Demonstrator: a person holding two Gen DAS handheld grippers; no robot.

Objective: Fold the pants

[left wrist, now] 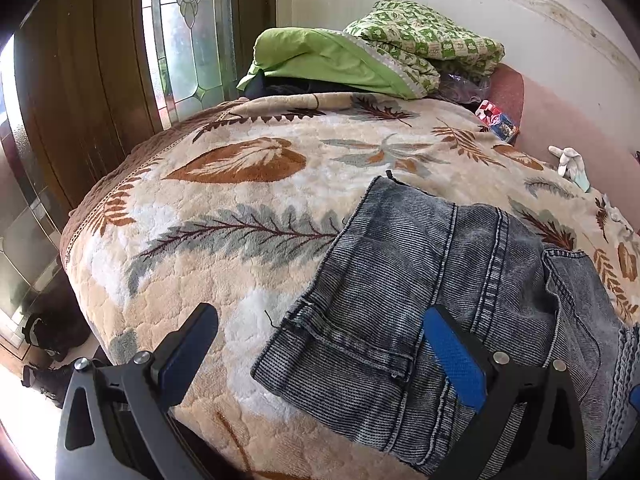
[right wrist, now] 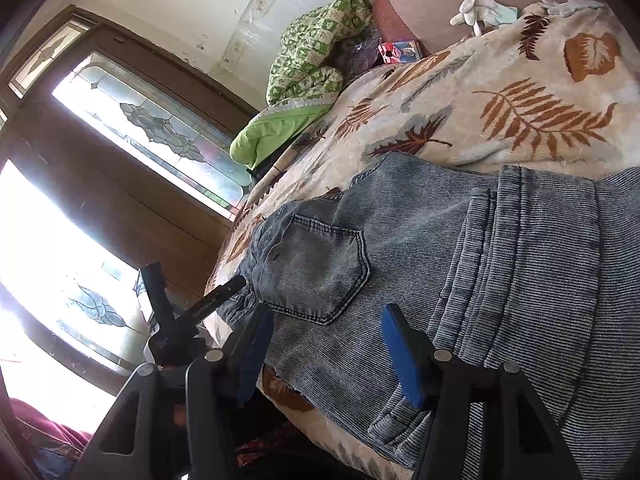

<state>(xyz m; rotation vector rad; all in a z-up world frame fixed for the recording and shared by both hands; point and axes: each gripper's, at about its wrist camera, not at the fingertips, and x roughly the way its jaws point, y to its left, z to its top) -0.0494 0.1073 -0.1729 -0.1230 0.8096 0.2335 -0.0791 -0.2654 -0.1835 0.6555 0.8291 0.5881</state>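
Observation:
Grey-blue washed jeans (left wrist: pixel 420 288) lie folded on a leaf-patterned blanket (left wrist: pixel 224 216). In the left wrist view my left gripper (left wrist: pixel 320 344) is open and empty, its right finger (left wrist: pixel 456 360) above the jeans' near hem, its left finger (left wrist: pixel 188 352) over the blanket. In the right wrist view the jeans (right wrist: pixel 460 264) show a back pocket (right wrist: pixel 316 268). My right gripper (right wrist: pixel 328 356) is open and empty, low over the jeans near the bed's edge. The left gripper's body (right wrist: pixel 176 320) shows to its left.
A green pillow (left wrist: pixel 320 60) and a green patterned quilt (left wrist: pixel 424 40) are piled at the far end of the bed. A small colourful box (left wrist: pixel 498 120) and white gloves (left wrist: pixel 570 164) lie by the wall. A wooden door with glass panels (left wrist: pixel 188 32) stands to the left.

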